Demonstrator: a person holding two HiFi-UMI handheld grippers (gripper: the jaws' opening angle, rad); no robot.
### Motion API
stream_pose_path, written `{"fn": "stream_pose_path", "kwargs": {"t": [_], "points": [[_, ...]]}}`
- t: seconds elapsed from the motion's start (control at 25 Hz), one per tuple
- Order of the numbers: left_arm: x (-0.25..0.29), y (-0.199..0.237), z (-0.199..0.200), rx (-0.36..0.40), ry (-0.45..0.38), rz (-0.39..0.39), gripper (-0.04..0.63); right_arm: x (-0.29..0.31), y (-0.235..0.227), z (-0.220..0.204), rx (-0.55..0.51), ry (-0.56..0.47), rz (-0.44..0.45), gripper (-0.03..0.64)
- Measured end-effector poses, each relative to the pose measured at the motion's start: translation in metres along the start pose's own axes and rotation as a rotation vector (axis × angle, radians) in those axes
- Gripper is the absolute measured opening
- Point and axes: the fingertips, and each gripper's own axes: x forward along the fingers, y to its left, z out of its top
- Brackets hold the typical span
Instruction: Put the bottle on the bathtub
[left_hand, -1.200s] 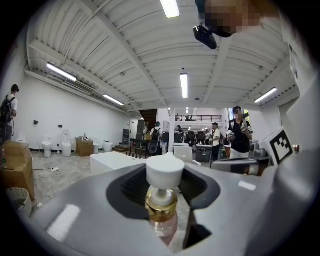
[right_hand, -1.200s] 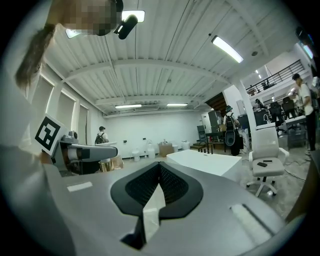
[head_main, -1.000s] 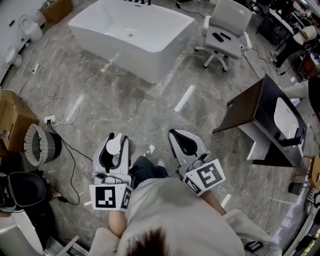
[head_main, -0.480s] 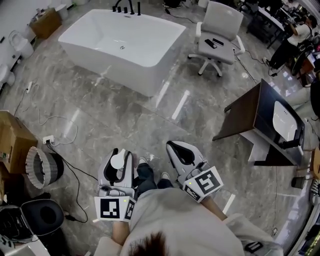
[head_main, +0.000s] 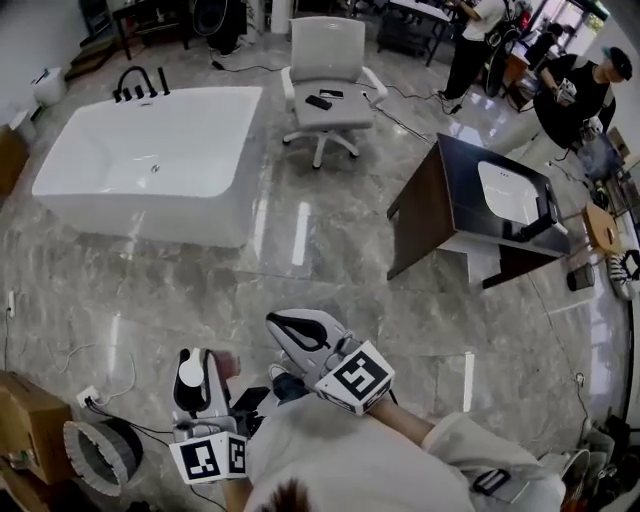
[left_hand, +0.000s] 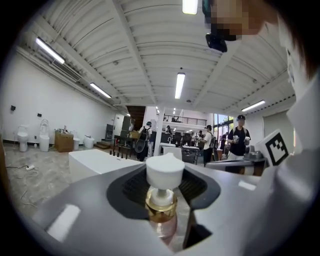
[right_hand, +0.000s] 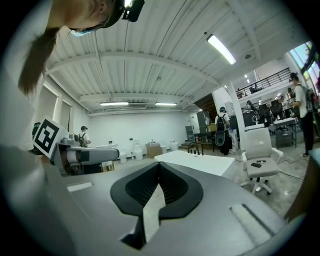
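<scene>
The carrying step looks in hand: the left tongs (head_main: 198, 360) grip the bottle (left_hand: 162, 207), the right tongs (head_main: 291, 322) are clenched empty, and the next move calls for reaching the bathtub (head_main: 140, 215), well apart, and its rim.

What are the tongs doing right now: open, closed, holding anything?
Left tongs: closed on the pump bottle.
Right tongs: closed, nothing between them.

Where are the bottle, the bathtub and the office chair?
bottle (left_hand: 161, 209), left gripper view, on its gold collar.
bathtub (head_main: 150, 215), head view, on its front wall.
office chair (head_main: 327, 42), head view, on its backrest.
</scene>
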Motion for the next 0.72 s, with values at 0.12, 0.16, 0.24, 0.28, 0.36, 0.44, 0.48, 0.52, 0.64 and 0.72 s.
{"fn": "stream_pose_path", "kwargs": {"t": [0.12, 0.16, 0.24, 0.28, 0.36, 0.44, 0.48, 0.52, 0.64, 0.72], "points": [[0.008, -0.003, 0.008, 0.015, -0.006, -0.038, 0.204, -0.004, -0.006, 0.004, 0.009, -0.009, -0.046, -0.002], [0.009, -0.001, 0.01, 0.019, -0.008, -0.044, 0.204, -0.003, -0.007, 0.004, 0.013, -0.007, -0.055, -0.002], [0.011, 0.008, 0.013, 0.021, -0.013, -0.045, 0.204, 0.003, -0.006, 0.005, 0.014, 0.001, -0.063, -0.002], [0.012, 0.013, 0.013, 0.02, -0.015, -0.042, 0.204, 0.007, -0.006, 0.004, 0.014, 0.007, -0.063, -0.002], [0.014, 0.024, 0.011, 0.016, -0.013, -0.034, 0.204, 0.016, -0.007, 0.0, 0.011, 0.02, -0.062, -0.002], [0.013, 0.036, 0.007, 0.014, -0.002, -0.026, 0.204, 0.024, -0.009, -0.007, 0.011, 0.035, -0.063, -0.002], [0.012, 0.041, 0.005, 0.012, 0.004, -0.019, 0.204, 0.027, -0.01, -0.01, 0.014, 0.043, -0.064, -0.002], [0.011, 0.046, 0.003, 0.01, 0.01, -0.01, 0.204, 0.03, -0.012, -0.014, 0.018, 0.052, -0.065, -0.002], [0.01, 0.06, 0.0, 0.004, 0.025, 0.026, 0.204, 0.039, -0.017, -0.019, 0.03, 0.071, -0.063, -0.002], [0.011, 0.069, -0.001, -0.002, 0.031, 0.047, 0.204, 0.047, -0.019, -0.019, 0.029, 0.079, -0.055, -0.002]]}}
